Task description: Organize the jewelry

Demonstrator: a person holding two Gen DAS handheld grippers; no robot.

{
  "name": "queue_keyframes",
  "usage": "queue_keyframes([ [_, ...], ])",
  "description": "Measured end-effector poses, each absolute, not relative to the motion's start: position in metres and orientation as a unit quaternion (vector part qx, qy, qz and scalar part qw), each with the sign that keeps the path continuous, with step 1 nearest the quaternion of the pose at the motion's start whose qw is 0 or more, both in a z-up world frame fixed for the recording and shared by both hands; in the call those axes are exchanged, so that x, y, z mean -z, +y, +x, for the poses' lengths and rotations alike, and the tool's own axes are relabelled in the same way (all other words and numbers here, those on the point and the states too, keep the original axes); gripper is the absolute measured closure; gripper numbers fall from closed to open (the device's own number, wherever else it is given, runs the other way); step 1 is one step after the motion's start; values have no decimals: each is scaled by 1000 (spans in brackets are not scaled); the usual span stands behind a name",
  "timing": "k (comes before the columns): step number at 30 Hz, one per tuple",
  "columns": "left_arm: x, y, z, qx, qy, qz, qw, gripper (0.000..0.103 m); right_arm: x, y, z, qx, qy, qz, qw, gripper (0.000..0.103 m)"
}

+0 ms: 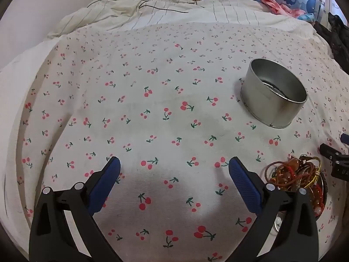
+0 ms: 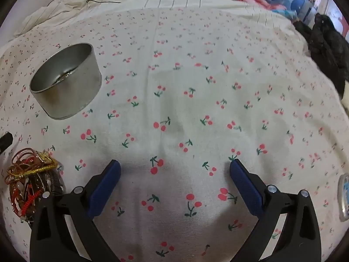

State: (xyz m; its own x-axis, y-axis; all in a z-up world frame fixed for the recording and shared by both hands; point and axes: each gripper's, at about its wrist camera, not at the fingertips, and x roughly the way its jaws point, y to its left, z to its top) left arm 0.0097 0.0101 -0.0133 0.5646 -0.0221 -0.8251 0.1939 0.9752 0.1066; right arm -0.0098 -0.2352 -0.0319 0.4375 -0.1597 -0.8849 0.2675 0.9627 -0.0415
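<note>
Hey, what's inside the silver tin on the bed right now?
The round metal tin stands open. Something dark and shiny lies on its bottom, too unclear to identify. The near wall hides part of the floor. The jewelry pile sits outside it.

1. The pile of bracelets [image 1: 298, 179] is partly hidden behind the left gripper's [image 1: 174, 163] right finger; single pieces in the tangle cannot be told apart.
2. What lies inside the metal tin [image 1: 272, 96] is mostly hidden by its wall; only a dark glint shows.
3. A clear, round-edged object [image 2: 344, 196] is cut off by the right wrist view's edge.
4. A dark heap [image 2: 327, 43] at the far right is blurred.
</note>
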Motion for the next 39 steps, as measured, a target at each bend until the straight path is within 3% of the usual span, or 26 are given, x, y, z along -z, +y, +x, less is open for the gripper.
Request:
queue_keyframes([
  [39, 35, 0, 15, 69, 488, 109, 863, 7, 34, -238, -10, 113, 515, 47, 849, 7],
])
